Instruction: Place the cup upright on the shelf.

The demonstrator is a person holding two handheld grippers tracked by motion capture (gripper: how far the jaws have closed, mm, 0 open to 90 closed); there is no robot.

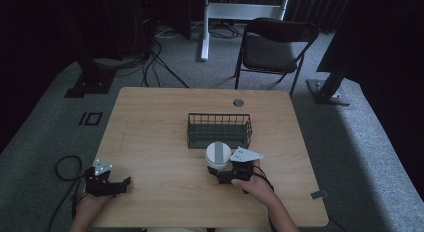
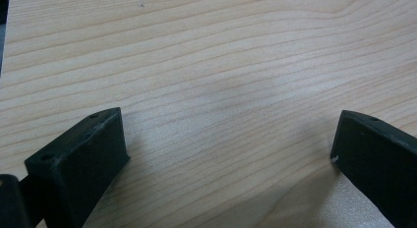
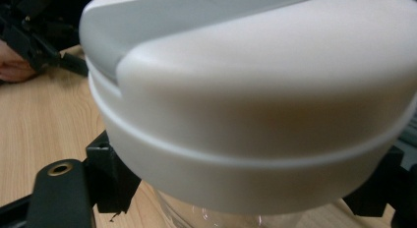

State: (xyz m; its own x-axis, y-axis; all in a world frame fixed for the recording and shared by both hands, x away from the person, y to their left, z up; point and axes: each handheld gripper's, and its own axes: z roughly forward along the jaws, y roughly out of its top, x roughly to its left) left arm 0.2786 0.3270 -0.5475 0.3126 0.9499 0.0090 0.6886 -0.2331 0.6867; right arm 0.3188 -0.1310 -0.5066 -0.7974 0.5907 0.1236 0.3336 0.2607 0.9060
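Pinching clear jar with white-and-grey lid point(image 1: 218, 155), right gripper point(image 1: 229, 176) holds it just before dark wire basket point(image 1: 219, 130). Left gripper point(image 1: 111, 186) spread, empty, over table point(image 1: 150, 137). Risk: smooth glass slipping from jaws.

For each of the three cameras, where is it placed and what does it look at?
High view: above the person's side, looking down on the table, both forearms entering.
Left gripper view: on the left hand-held gripper, facing bare wood, jaws apart.
Right gripper view: on the right hand-held gripper, facing the white-lidded jar.
Shared: high and right views both show the jar.
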